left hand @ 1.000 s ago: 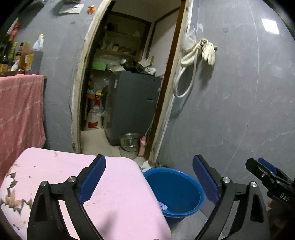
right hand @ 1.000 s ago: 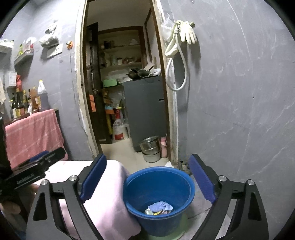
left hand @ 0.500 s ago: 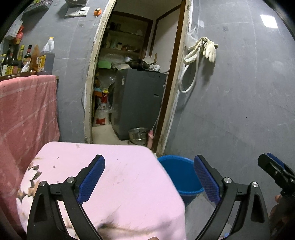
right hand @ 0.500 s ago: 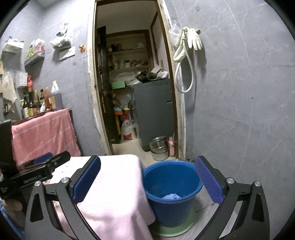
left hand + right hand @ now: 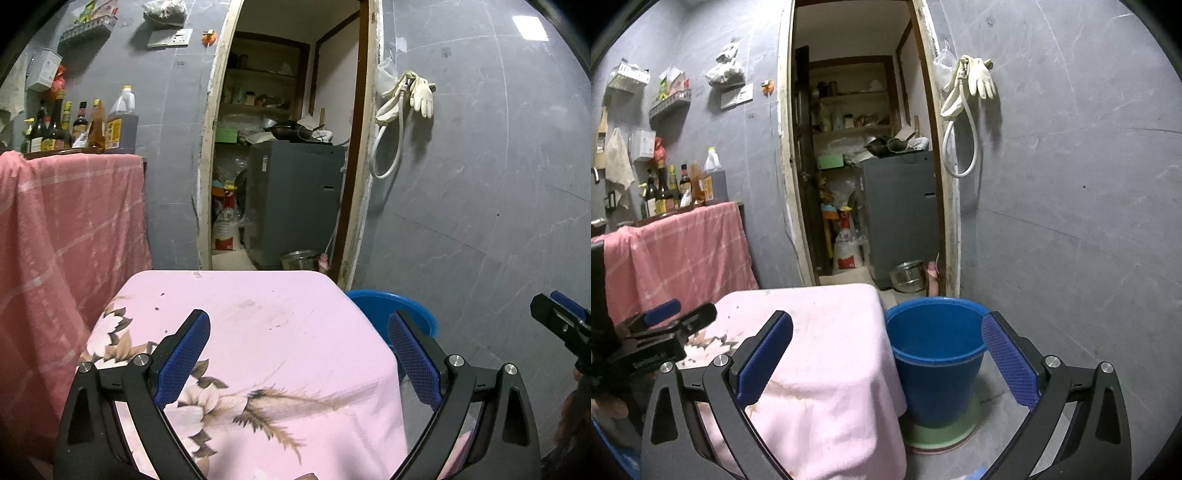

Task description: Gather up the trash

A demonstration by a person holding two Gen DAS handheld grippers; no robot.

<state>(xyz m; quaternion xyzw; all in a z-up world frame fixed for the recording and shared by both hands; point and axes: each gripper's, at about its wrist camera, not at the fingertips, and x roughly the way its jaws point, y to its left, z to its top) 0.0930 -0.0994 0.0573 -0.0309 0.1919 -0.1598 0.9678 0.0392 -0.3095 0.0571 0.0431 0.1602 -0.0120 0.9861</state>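
Both wrist views face the doorway (image 5: pixel 284 147), sharing the blue bucket (image 5: pixel 936 354).

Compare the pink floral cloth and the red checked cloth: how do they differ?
The pink cloth is pale with a brown flower print; the red cloth is salmon with faint white checks. The pink one covers a low table beside the blue bucket with nothing visible on top; the red one hangs from a higher counter holding bottles. Both drape over their edges.

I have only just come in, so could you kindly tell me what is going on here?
A person is collecting trash with two handheld tongs. Both the left tongs and the right tongs are open and hold nothing. They hover over a table under a pink cloth, with a blue bucket on the floor beside it.
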